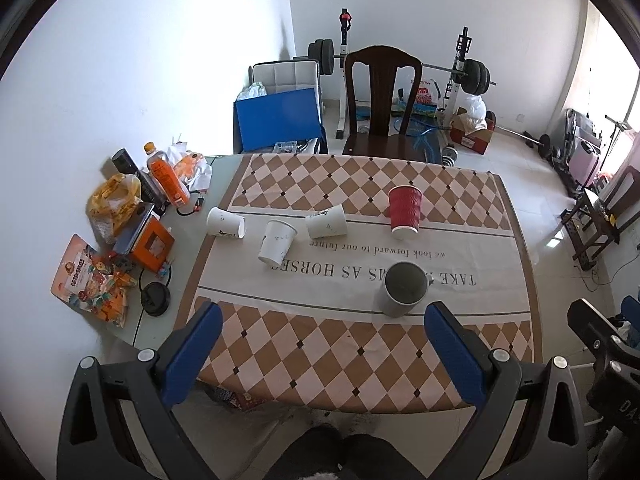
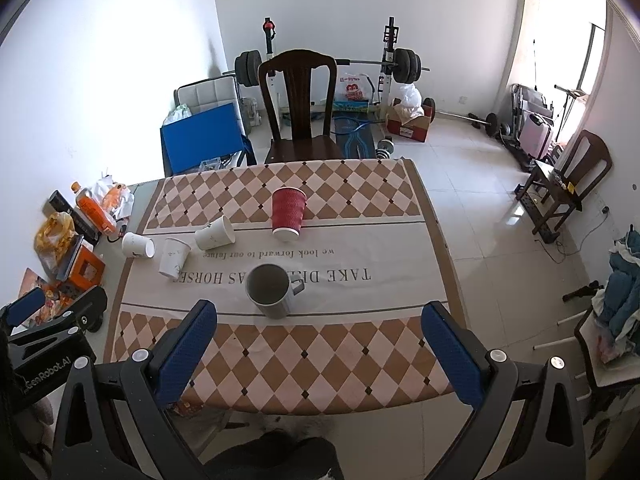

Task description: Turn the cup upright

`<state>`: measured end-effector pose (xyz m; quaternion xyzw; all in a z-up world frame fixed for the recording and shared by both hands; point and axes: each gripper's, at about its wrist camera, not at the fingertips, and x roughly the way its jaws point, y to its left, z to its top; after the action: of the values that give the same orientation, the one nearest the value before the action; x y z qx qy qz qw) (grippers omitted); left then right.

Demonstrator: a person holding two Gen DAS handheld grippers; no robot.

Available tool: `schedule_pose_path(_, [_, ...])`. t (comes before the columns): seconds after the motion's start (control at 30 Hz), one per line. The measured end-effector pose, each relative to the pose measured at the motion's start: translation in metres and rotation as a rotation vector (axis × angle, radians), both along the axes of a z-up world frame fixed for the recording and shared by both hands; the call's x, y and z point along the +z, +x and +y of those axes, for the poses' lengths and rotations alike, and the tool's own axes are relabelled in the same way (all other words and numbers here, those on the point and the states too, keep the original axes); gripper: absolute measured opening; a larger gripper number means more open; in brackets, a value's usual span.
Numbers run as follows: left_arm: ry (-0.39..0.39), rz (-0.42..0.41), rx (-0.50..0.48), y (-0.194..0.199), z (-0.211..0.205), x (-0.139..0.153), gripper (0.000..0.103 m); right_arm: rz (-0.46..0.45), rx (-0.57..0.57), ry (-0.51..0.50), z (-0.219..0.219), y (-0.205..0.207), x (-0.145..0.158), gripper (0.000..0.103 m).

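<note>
We've got both grippers, left gripper (image 1: pixel 322 334) and right gripper (image 2: pixel 320 334), fingers wide apart, empty. The red cup (image 2: pixel 289 212) sits upside down mid-table: light, crushable ribbed paper, so we'd pinch its sides gently.

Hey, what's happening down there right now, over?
Left gripper and right gripper open, empty, above near table edge. Red cup upside down, untouched. Grey mug upright between grippers and it.

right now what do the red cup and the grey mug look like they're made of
Red cup: looks like paper with a matte, ripple-wall sleeve; wavy ridges run around its side, and its rim is white. Grey mug: probably ceramic, matte or speckled; thick wall and a moulded handle, though enamel can't be ruled out.
</note>
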<state>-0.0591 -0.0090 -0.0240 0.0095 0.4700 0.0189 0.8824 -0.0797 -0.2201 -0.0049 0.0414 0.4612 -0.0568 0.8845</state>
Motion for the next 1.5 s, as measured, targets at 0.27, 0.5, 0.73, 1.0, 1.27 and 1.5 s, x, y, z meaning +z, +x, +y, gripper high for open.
schedule_pose_path(0.27, [0.007, 0.005, -0.008, -0.004, -0.001, 0.002, 0.103, 0.007, 0.019, 0.002, 0.005, 0.000, 0.004, 0.103])
schedule_pose_path(0.5, [0.004, 0.004, -0.010, -0.005, -0.002, 0.004, 0.103, 0.016, 0.023, 0.000, 0.009, 0.000, 0.003, 0.103])
schedule_pose_path(0.73, [-0.004, 0.000, -0.015, -0.007, -0.001, 0.012, 0.103, 0.016, 0.022, 0.003, 0.008, 0.000, 0.003, 0.103])
schedule_pose_path(1.0, [0.000, -0.001, -0.018, -0.008, 0.001, 0.015, 0.103, 0.010, 0.015, 0.000, 0.005, -0.004, 0.000, 0.103])
schedule_pose_path(1.27, [0.003, 0.002, -0.009, -0.011, 0.002, 0.021, 0.103, 0.011, 0.013, -0.005, 0.004, -0.004, -0.001, 0.103])
schedule_pose_path(1.5, [0.004, 0.013, -0.015, -0.012, 0.003, 0.018, 0.103, 0.012, 0.013, -0.007, 0.004, -0.003, 0.000, 0.103])
